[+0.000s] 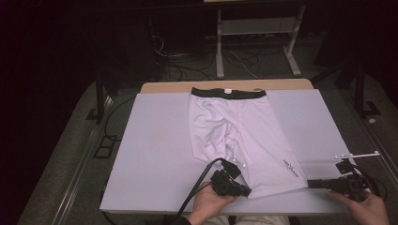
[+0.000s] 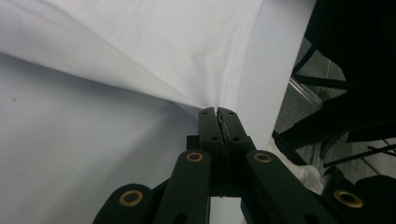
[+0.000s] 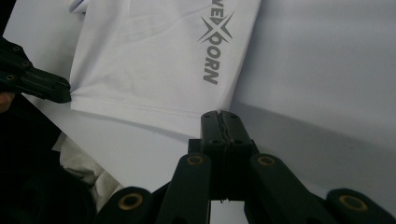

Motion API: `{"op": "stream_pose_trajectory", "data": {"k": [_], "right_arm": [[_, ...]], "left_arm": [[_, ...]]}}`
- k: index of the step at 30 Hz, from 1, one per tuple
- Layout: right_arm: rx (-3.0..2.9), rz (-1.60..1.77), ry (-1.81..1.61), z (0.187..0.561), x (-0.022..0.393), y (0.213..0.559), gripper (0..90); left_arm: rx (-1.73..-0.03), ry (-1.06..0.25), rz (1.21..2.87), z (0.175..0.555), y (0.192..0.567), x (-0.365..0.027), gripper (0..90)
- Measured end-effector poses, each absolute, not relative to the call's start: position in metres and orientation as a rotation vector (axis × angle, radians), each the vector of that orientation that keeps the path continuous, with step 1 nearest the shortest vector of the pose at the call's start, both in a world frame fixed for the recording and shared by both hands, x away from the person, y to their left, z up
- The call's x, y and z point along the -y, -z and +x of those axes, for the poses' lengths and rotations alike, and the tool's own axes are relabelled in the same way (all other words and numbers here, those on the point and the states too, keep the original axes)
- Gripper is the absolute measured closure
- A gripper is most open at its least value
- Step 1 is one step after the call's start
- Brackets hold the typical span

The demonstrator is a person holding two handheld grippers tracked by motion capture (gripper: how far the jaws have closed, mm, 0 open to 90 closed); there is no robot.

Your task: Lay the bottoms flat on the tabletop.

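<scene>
So the white shorts [image 1: 244, 140] were lying flat on the board [image 1: 155, 154], waistband at the far edge. The left gripper [image 1: 246, 191] had its jaws clamped tight on one corner of the near leg hem, fabric pulled up into a fold right at its tips. The right gripper [image 1: 310, 183] was pinched shut on that hem's other corner, logo just ahead of it.

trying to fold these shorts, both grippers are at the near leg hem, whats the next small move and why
Probably lift both hands a little and carry the hem toward the black waistband. The left gripper and the right gripper are each shut on a corner of the hem of the white shorts, which lie flat on the board.
</scene>
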State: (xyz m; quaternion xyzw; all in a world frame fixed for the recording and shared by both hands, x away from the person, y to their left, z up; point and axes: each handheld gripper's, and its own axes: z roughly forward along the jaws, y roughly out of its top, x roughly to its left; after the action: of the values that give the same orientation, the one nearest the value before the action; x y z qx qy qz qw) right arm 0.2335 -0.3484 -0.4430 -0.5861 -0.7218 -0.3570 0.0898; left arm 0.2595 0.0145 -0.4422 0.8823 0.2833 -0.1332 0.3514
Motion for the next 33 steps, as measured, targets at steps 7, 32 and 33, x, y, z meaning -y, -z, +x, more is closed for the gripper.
{"op": "stream_pose_trajectory", "data": {"k": [7, 32, 33], "right_arm": [[2.141, -1.777, 1.030, 0.232, 0.345, 0.440, 73.5], [2.421, -1.514, 1.288, 0.265, 0.276, 0.382, 0.0], [2.428, -1.494, 1.293, 0.267, 0.273, 0.380, 0.0]], "left_arm": [[-0.747, 0.366, 2.285, 0.264, 0.442, -0.021, 79.9], [-0.698, 0.096, 2.201, 0.289, 0.379, -0.103, 0.0], [-0.706, 0.087, 2.198, 0.291, 0.377, -0.106, 0.0]]}}
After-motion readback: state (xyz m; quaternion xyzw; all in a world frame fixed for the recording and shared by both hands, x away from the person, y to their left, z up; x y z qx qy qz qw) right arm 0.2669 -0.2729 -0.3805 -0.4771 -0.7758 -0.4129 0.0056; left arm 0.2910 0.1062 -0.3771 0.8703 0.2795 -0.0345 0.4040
